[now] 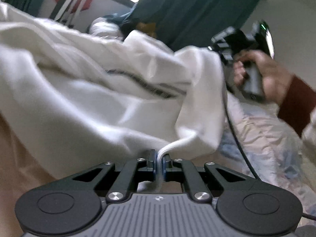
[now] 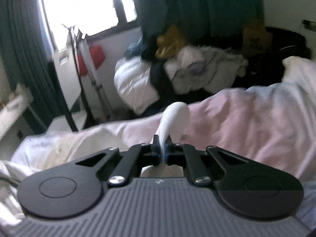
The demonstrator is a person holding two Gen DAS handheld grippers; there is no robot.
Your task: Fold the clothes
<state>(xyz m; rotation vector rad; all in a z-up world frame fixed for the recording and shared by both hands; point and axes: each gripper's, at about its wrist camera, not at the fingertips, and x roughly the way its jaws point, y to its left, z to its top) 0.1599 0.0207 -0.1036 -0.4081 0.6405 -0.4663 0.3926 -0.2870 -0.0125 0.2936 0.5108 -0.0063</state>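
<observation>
A white garment (image 1: 83, 98) with a dark zipper line hangs stretched in the air across the left wrist view. My left gripper (image 1: 159, 159) is shut on a thin edge of it. My right gripper (image 2: 161, 148) is shut on another white bunched edge (image 2: 173, 116) of the garment. In the left wrist view the right gripper's body and the hand holding it (image 1: 254, 73) are at the upper right, at the garment's far corner. Both views are blurred by motion.
A bed with a pale pink cover (image 2: 246, 122) and a patterned sheet (image 1: 266, 138) lies below. A heap of other clothes (image 2: 187, 71) sits at the bed's far side. Green curtains (image 2: 197, 6), a window and a metal stand (image 2: 86, 63) are behind.
</observation>
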